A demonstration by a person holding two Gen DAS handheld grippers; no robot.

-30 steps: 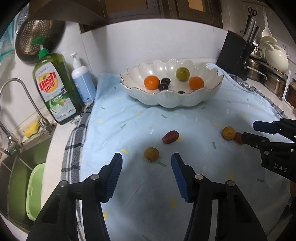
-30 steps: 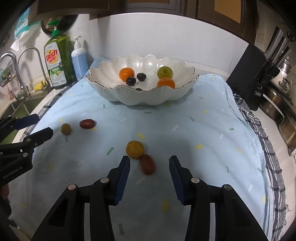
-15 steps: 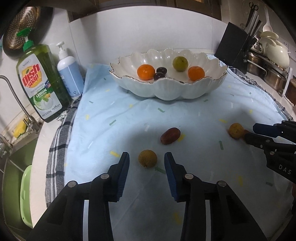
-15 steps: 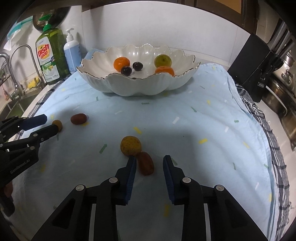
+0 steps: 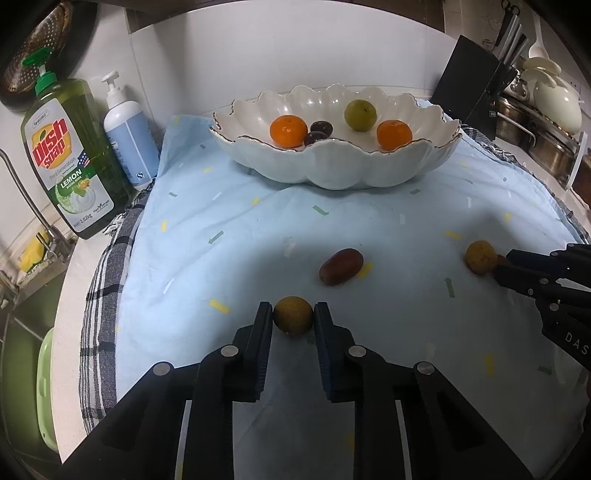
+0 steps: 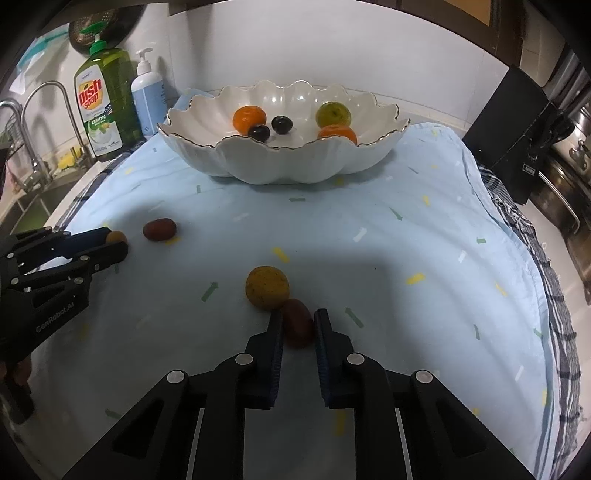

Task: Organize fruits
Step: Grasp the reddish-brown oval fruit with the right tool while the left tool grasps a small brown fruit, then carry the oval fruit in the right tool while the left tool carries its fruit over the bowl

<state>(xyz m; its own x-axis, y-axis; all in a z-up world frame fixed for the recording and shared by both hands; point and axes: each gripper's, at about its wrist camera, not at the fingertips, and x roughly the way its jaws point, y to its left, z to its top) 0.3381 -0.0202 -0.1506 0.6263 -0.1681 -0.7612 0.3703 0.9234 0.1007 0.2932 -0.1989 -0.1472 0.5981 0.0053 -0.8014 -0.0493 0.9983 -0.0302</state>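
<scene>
Two grippers, both just closing onto fruit. Left gripper (image 5: pixel 293 316) is clamped on a small yellow-brown fruit (image 5: pixel 293 314), on the pale blue cloth (image 5: pixel 229 206). Right gripper (image 6: pixel 298 325) pinches a reddish oval fruit (image 6: pixel 296 322), lower half hidden btwn the pads (a bigger speckled yellow fruit (image 6: pixel 267 287) touches it). Another red fruit (image 5: pixel 340 266) lies loose mid-cloth. Scalloped white bowl (image 5: pixel 332 170) at the back holds 2 oranges, a green fruit, dark ones. Dish soap bottle (image 5: pixel 70 155) stands left by the sink, knife block (image 5: pixel 476 99) is cut off at right.

Kitchen counter by a white wall (image 5: pixel 295 48)

A pale blue cloth (image 5: pixel 229 206) covered the counter over a checked towel (image 5: pixel 107 280); a sink (image 6: pixel 33 206) and tap (image 6: pixel 48 107) stood left, dark cabinets (image 5: pixel 155 14) hung above.
</scene>
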